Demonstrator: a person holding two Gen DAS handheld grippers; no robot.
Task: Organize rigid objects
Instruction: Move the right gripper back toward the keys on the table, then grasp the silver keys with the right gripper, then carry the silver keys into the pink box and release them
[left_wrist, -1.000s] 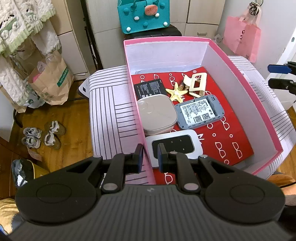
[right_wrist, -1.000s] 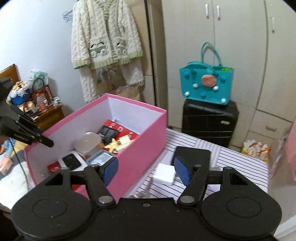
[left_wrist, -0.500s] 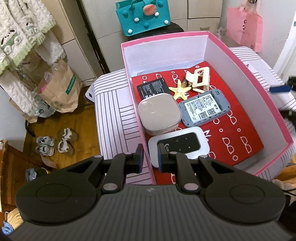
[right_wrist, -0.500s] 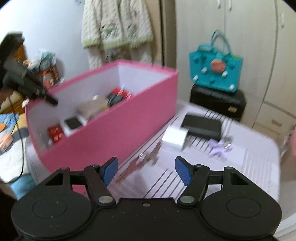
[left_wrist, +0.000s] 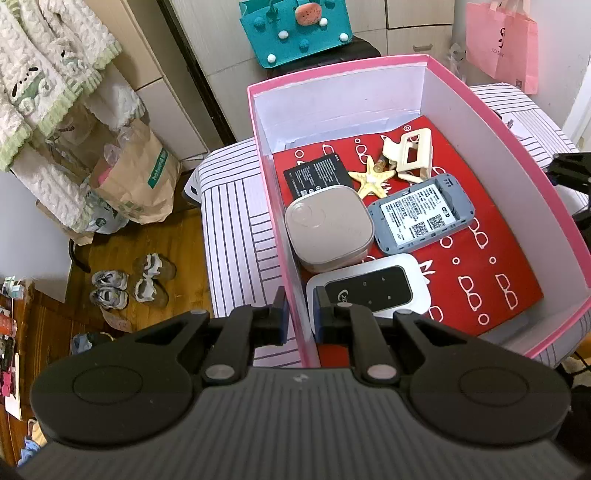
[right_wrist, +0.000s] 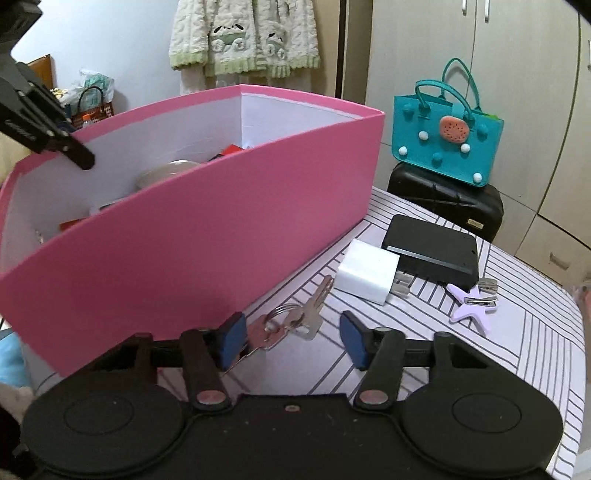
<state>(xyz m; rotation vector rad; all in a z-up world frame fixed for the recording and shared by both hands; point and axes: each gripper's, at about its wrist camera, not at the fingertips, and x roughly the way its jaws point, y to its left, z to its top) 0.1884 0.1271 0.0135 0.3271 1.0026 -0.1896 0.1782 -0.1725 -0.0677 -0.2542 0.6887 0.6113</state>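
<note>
Right, my right gripper (right_wrist: 291, 338) is low over the striped tabletop (right_wrist: 517, 354) with the keys (right_wrist: 295, 317) lying between its blue pads, jaws just been closing but not yet pinching: the left pad looks to touch one key blade, the right pad stands clear. What worries me is that the bunch is flat and loose on a ring. If I squeeze now, the pads may ride over the blades and scrape the cloth, or catch one key so the rest swing and slip out over the pink box (right_wrist: 207, 206). That box wall sits just beside the left finger too, so a sideways nudge could shove it.

Beyond the fingertips wait the white charger (right_wrist: 367, 271), the black case (right_wrist: 432, 253) and the purple star clip (right_wrist: 472, 306), all apart from the pads.

My left gripper (left_wrist: 299, 319) is clamped on the box's near wall, one finger outside, one inside just beside the white router (left_wrist: 373, 290). It pitches steeply down; the right one slopes down more gently toward the keys.
</note>
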